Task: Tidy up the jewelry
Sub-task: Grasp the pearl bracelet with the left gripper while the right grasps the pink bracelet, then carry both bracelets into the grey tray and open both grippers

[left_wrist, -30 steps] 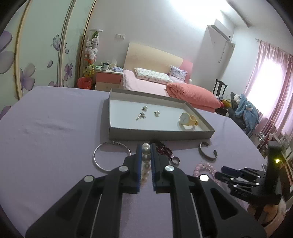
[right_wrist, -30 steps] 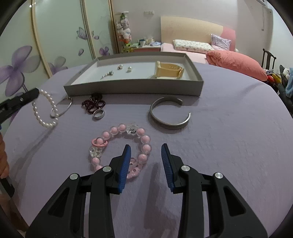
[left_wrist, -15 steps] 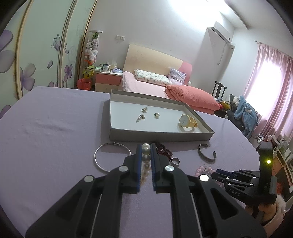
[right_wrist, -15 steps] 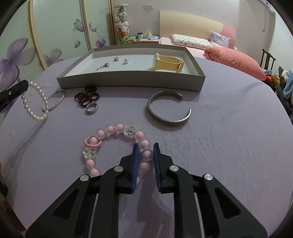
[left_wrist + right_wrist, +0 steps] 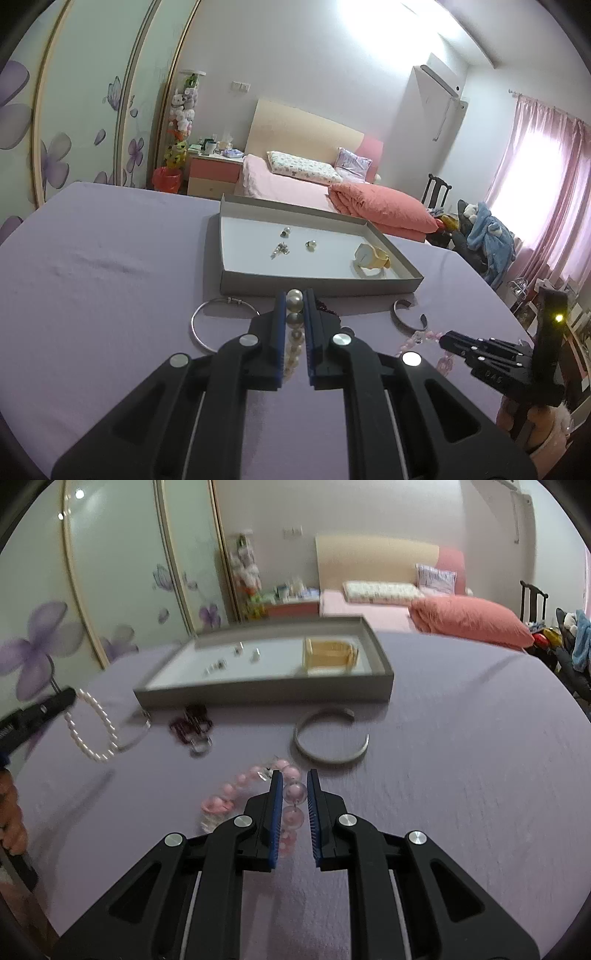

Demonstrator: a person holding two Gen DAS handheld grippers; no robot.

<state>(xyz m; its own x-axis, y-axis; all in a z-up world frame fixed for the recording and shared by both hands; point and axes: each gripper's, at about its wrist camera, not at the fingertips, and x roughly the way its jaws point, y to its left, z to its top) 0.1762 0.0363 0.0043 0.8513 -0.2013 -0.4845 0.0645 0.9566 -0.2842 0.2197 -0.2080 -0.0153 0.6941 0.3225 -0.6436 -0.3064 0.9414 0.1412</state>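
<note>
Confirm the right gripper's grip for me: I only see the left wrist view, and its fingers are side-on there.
Observer: The right gripper is shut on the pink bracelet, with one bead between its pads.
Operator: What lies hidden past the pearls?
Observer: A ring lies on the cloth, right beside the dark beads.
Operator: How do the pearls hang?
Observer: In a full loop below the left gripper.

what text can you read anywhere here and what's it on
"OAS" or "DAS", faint raised letters, first letter unsure: on the side of the right gripper.
White lettering on the left gripper: cut off at the picture's edge, unreadable.
No other text shows.
</note>
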